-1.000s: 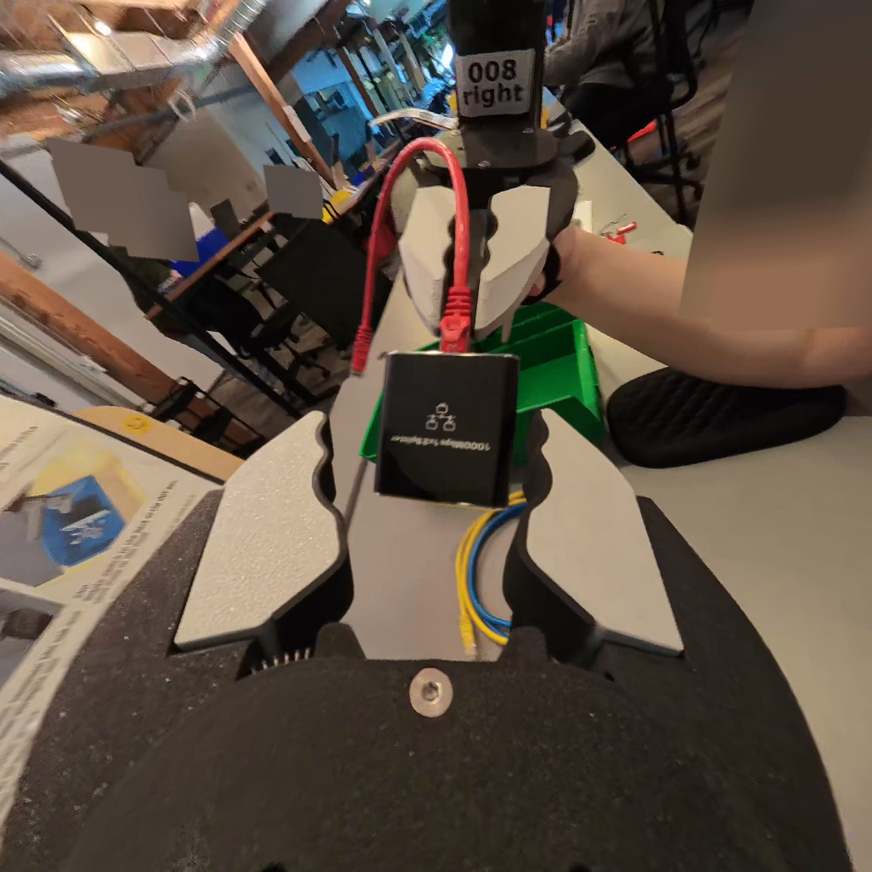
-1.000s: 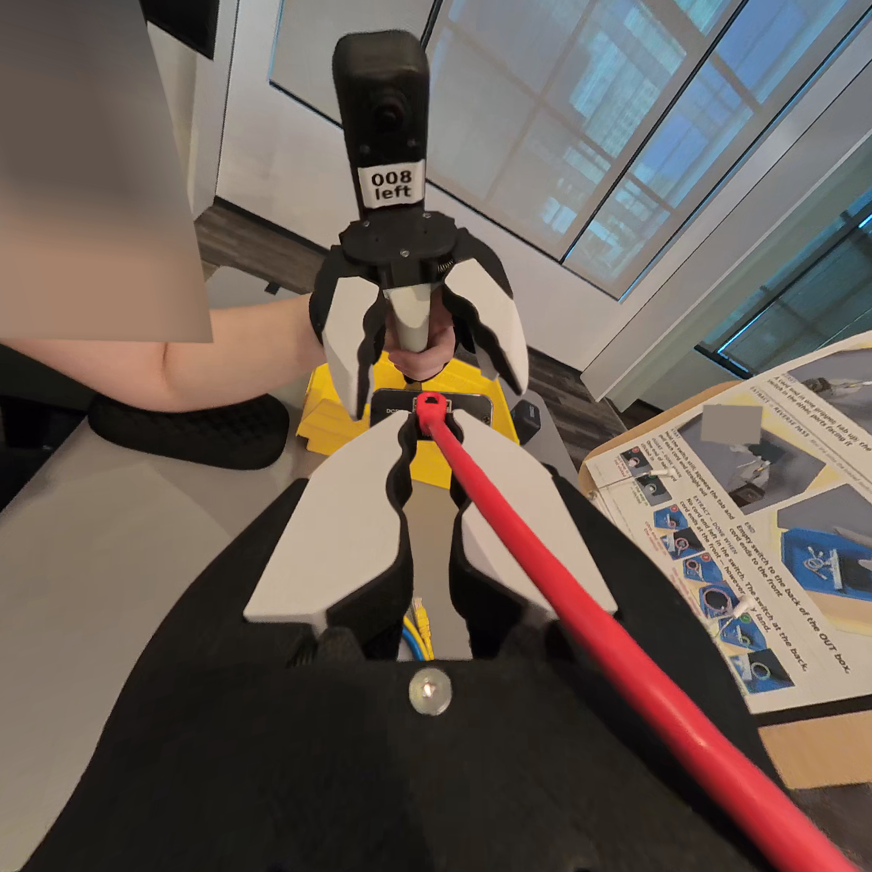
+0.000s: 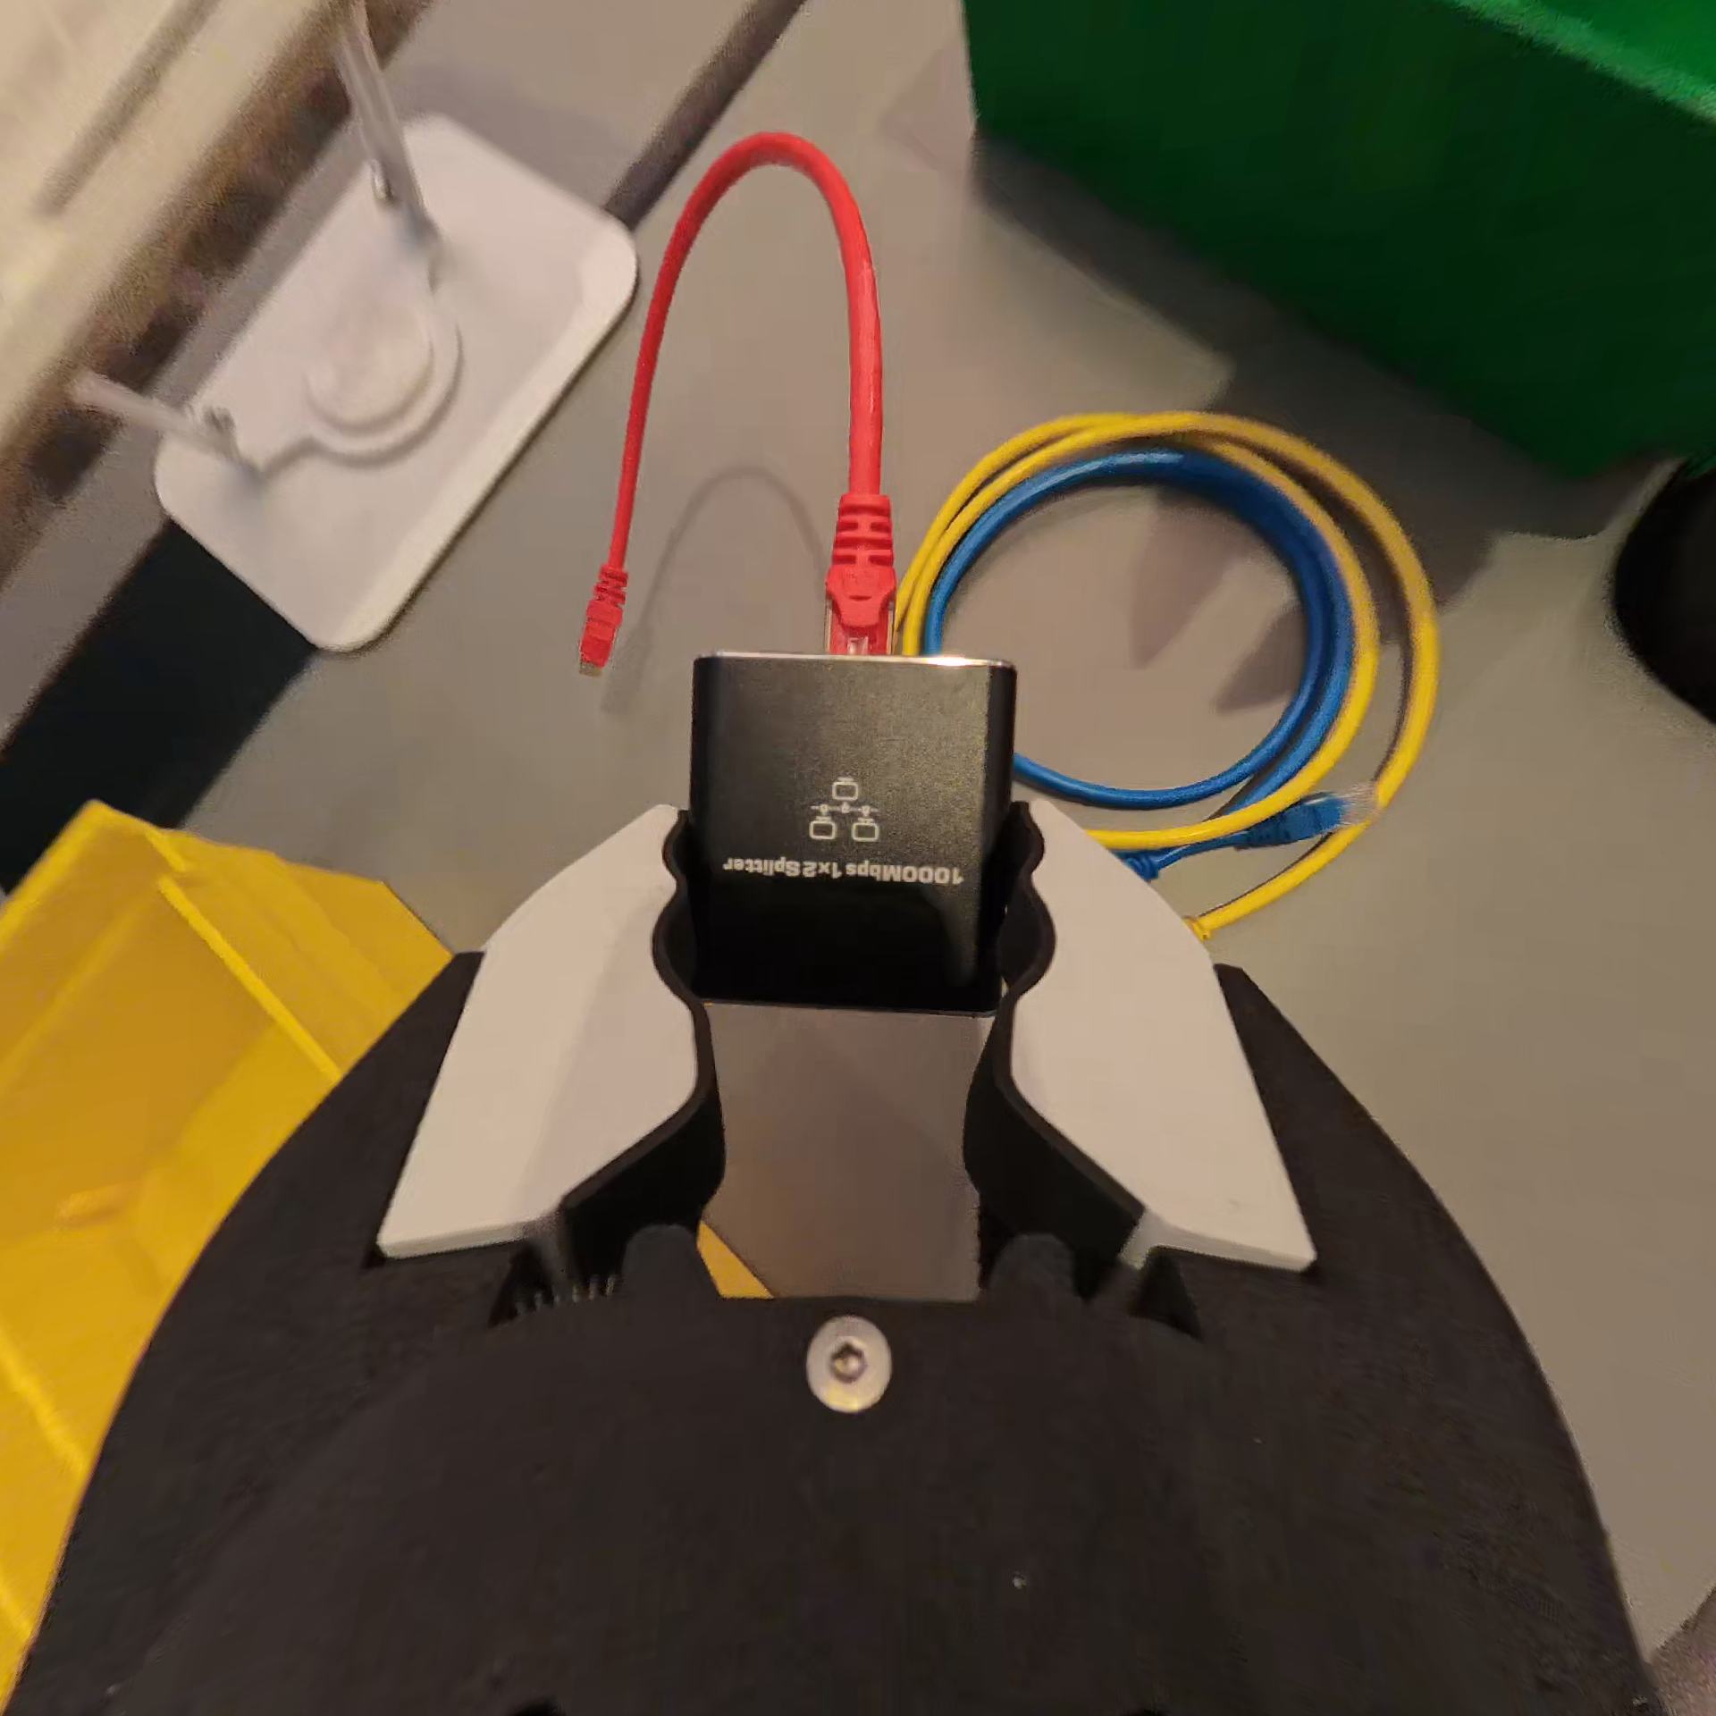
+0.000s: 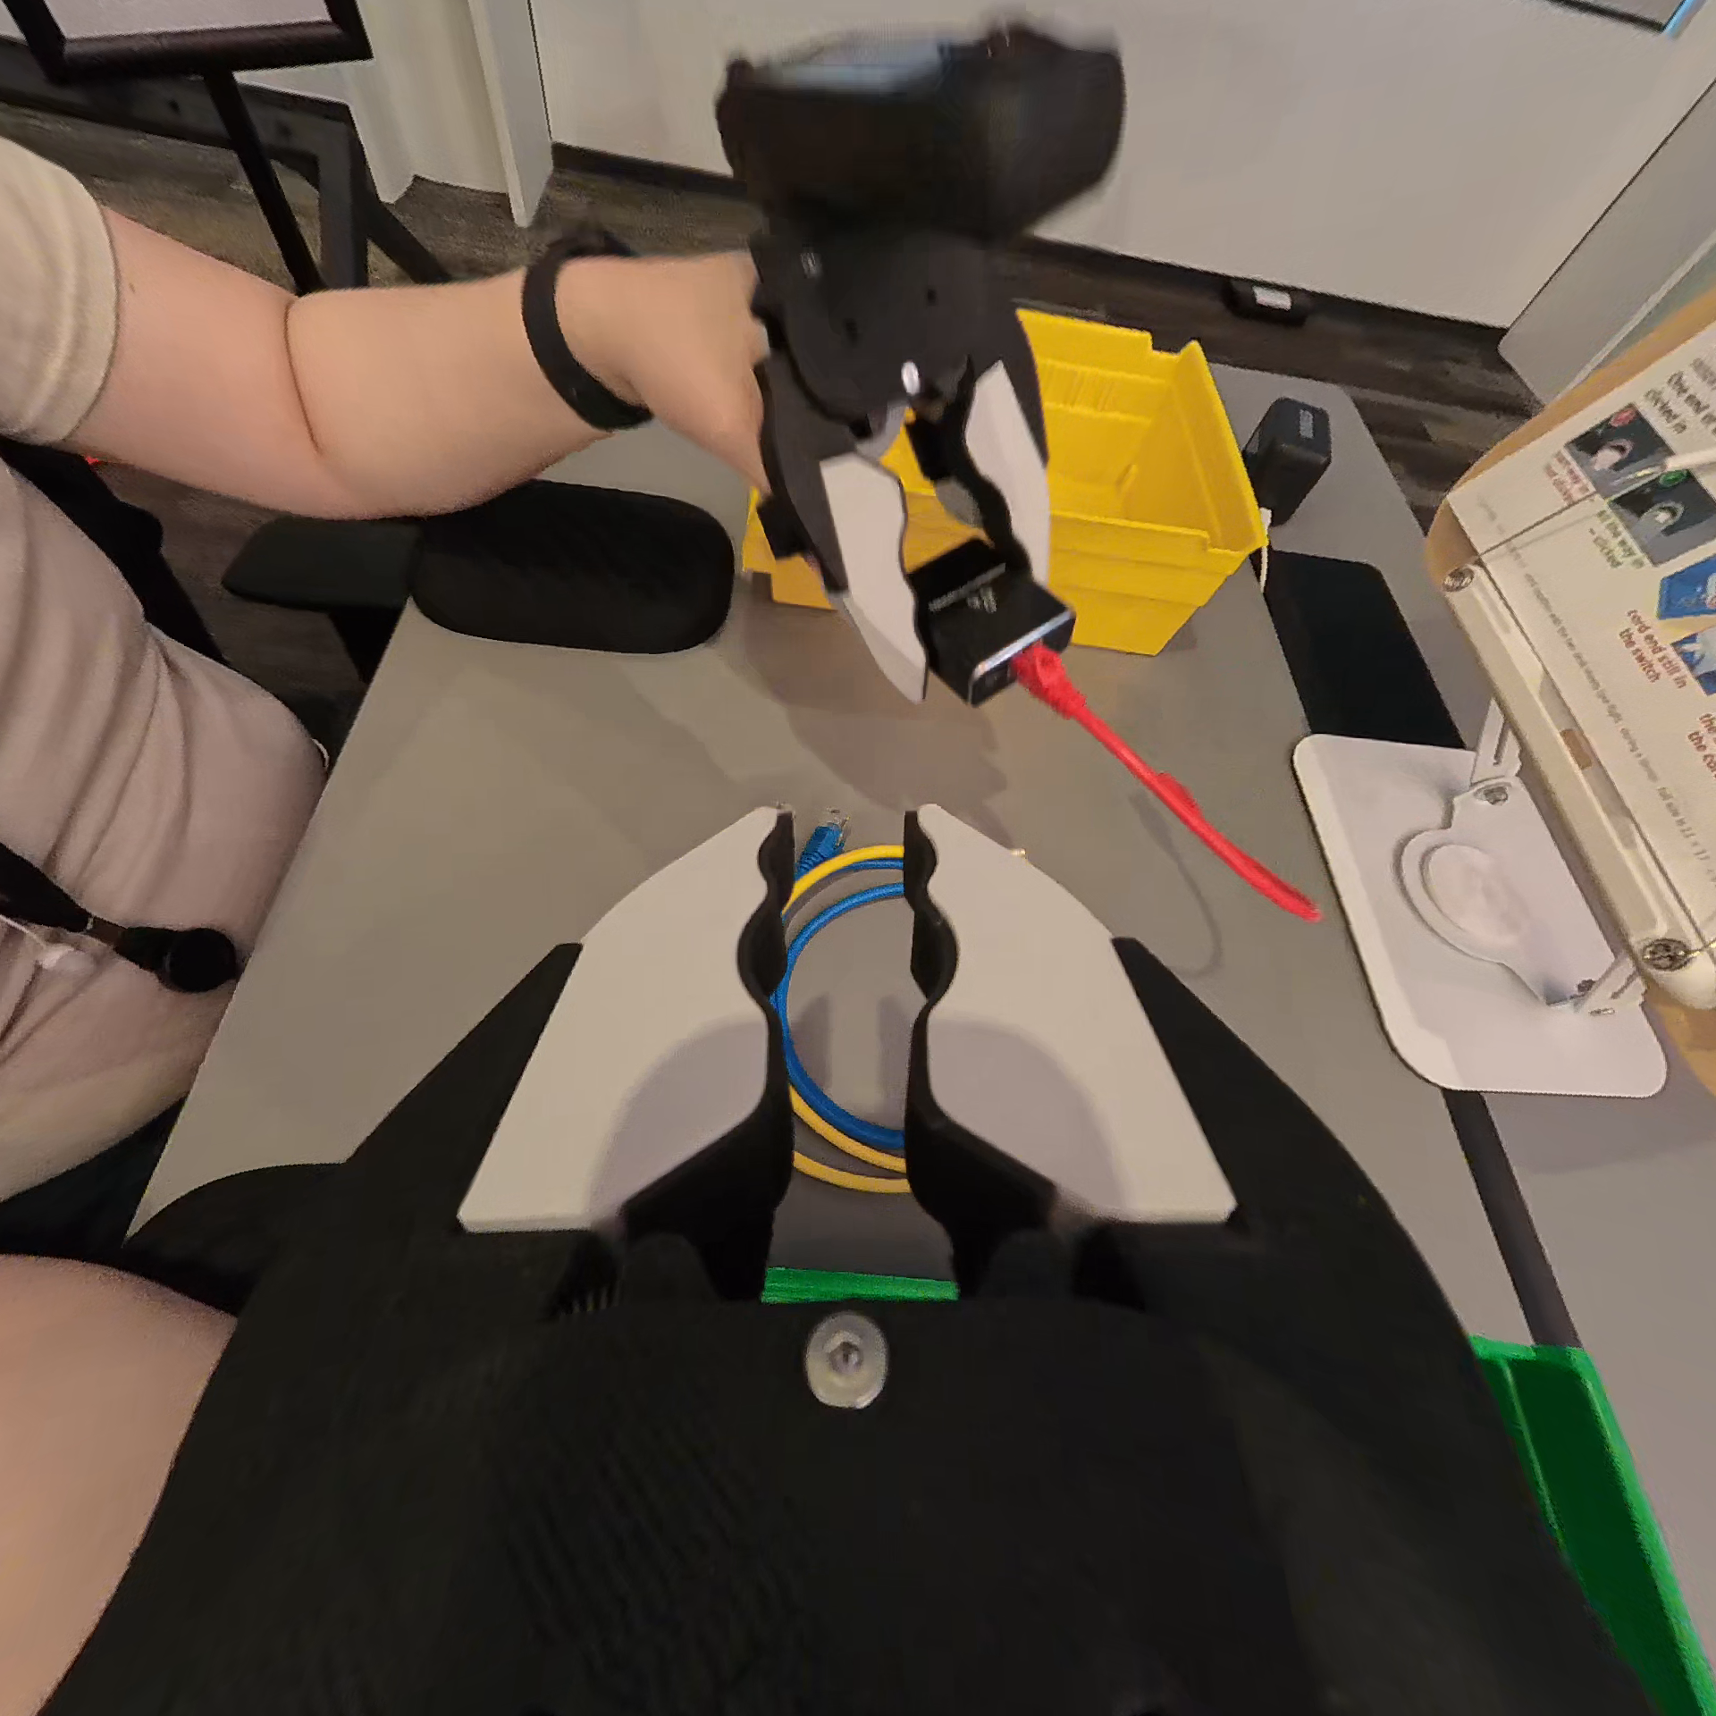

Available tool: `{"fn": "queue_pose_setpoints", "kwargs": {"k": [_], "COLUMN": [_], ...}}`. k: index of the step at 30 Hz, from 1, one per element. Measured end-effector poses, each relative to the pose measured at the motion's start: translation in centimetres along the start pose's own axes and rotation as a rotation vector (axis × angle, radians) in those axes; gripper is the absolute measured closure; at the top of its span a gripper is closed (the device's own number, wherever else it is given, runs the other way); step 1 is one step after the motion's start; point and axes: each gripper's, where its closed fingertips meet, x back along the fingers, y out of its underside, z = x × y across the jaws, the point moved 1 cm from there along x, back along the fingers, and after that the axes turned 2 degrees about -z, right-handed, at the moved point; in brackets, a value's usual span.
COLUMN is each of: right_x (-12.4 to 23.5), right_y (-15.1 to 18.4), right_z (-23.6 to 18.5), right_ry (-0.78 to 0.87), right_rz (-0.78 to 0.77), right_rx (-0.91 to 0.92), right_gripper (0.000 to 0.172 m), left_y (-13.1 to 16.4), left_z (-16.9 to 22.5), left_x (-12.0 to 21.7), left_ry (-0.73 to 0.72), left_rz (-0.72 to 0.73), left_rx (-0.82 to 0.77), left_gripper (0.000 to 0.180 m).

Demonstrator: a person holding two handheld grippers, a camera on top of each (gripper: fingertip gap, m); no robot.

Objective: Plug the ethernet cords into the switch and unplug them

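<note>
In the left wrist view, the switch (image 3: 850,826) is clamped at its near end between the pads of the left gripper (image 3: 850,905), whereas a second ago it stood between wide-open fingers, ungripped. It is now held up off the table (image 3: 1207,1161). The red cord (image 3: 840,390) is plugged into its far face; the cord's other end hangs free, no longer pinched by the right gripper. The blue cord (image 3: 1300,594) and yellow cord (image 3: 1393,576) lie coiled on the table beyond. In the right wrist view, the right gripper (image 4: 847,826) is seen partly open and empty, hovering above those coils with the blue plug just past its tips. The switch (image 4: 989,617) is seen raised in front of the yellow bin (image 4: 1161,483), the red cord (image 4: 1161,785) trailing down. One plug-in seems done; a second cord is likely next.
</note>
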Motion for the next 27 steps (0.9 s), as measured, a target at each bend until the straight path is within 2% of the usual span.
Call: {"fn": "queue_pose_setpoints", "kwargs": {"k": [5, 9, 17, 27], "right_x": [-0.3, -1.5, -4.7, -3.5], "right_y": [0.1, 0.5, 2.6, 3.1], "right_z": [-0.6, -0.3, 1.9, 2.9], "right_ry": [-0.005, -0.026, 0.043, 0.103], "right_rz": [-0.035, -0.065, -0.218, -0.221], "right_rx": [0.007, -0.006, -0.055, -0.083], "right_gripper": [0.15, 0.15, 0.149, 0.149], "left_y": [3.3, 5.2, 8.1, 9.2], "left_z": [-0.8, -1.7, -0.9, 0.0], "left_x": [-4.1, -6.3, -7.9, -8.6], "left_ry": [-0.088, -0.174, -0.076, 0.016], "left_rz": [-0.179, -0.239, -0.321, -0.327], "left_rx": [0.194, 0.204, 0.308, 0.35], "left_gripper": [0.118, 0.118, 0.118, 0.118]}}
